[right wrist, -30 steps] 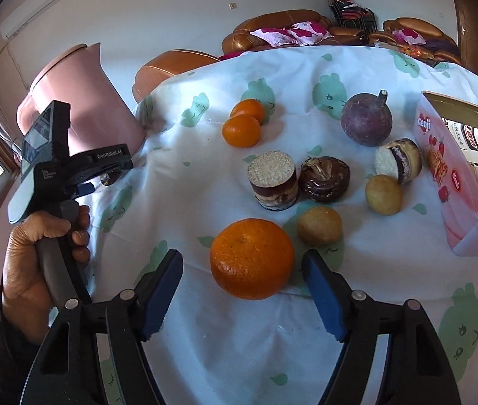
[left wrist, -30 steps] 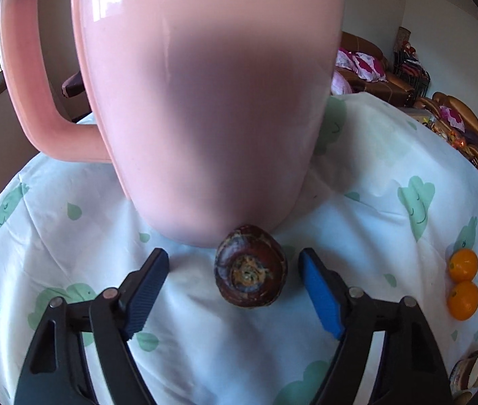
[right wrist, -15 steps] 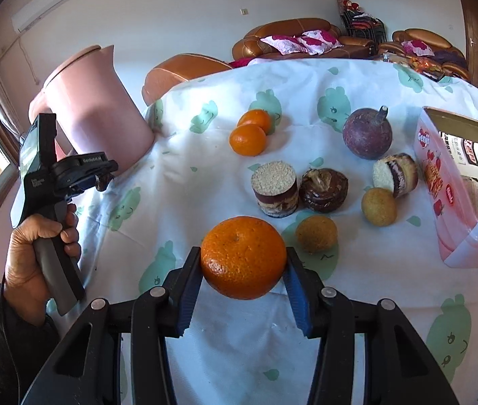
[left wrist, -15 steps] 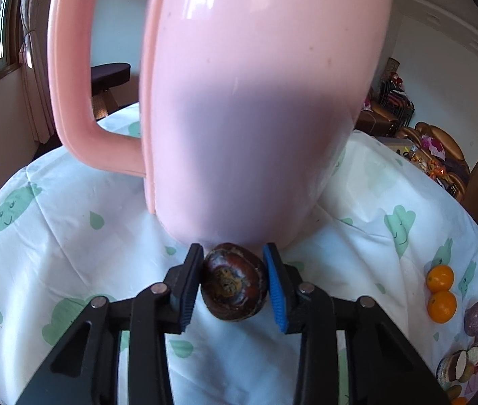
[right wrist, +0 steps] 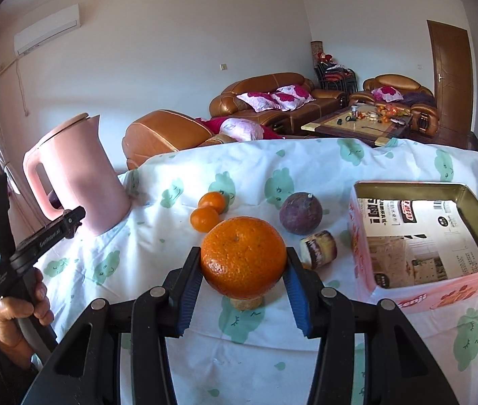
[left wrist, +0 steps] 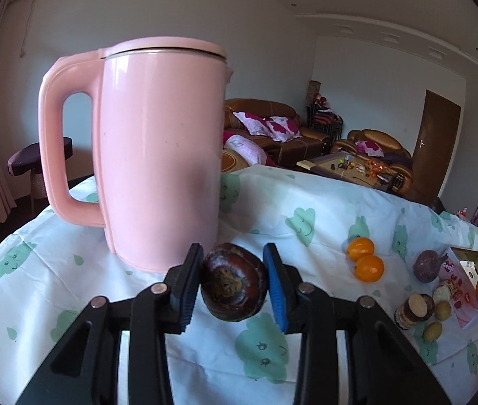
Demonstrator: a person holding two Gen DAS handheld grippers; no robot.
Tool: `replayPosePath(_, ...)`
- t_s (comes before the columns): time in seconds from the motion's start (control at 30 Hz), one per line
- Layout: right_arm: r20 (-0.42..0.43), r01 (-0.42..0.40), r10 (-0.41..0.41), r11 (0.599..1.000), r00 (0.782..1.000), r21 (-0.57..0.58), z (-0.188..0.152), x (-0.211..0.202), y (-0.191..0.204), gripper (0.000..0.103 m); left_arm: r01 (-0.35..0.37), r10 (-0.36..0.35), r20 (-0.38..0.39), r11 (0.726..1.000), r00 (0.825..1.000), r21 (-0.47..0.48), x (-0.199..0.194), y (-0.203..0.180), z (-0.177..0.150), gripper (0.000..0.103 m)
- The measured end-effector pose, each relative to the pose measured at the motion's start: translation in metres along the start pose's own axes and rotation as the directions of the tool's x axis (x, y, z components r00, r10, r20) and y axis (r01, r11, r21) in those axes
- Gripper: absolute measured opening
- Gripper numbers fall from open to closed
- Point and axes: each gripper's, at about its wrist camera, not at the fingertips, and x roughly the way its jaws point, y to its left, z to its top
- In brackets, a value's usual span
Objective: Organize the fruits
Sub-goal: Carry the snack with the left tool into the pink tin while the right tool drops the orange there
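My left gripper is shut on a dark brown round fruit, held above the cloud-print tablecloth just in front of the pink kettle. In the right wrist view my right gripper is shut on a large orange, lifted off the cloth. Beyond it lie two small tangerines and a purple passion fruit. An open pink tin box stands to the right. The left gripper, in a person's hand, shows at the far left.
A small cake lies beside the box and a small brown fruit sits below the held orange. More cakes and small round fruits cluster near the box. The kettle stands at the table's left corner.
Both grippers went from open to shut, the left on the dark brown fruit, the right on the large orange. Both then rose off the cloth, and the left drew back from the kettle.
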Motion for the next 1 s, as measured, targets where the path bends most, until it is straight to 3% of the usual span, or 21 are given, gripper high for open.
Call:
replayPosePath(0.23,0.069,0.092,-0.096,0.993,0.993,0.069,0.017,-0.018,-0.052,0.049,0.091,-0.09,-0.025,0.993,0.996,0.075,-0.022,-0.051,-0.008,0.038)
replayPosePath(0.4,0.05,0.19,-0.197,0.974,0.979,0.123,0.018,-0.019,-0.106,0.049,0.17,-0.168,-0.028,0.98,0.985,0.107,-0.032,-0.099,-0.014,0.038)
replayPosePath(0.63,0.027,0.277,-0.282,0.952,0.959,0.128,0.018,-0.023,-0.161,0.049,0.289,-0.28,-0.072,0.944,0.957,0.161,-0.028,-0.177,-0.019,0.038)
replayPosePath(1.0,-0.038,0.342,-0.34,0.937,0.94,0.066,0.019,-0.012,-0.199,0.049,0.445,-0.418,-0.154,0.857,0.895,0.261,-0.012,-0.329,-0.032,0.038)
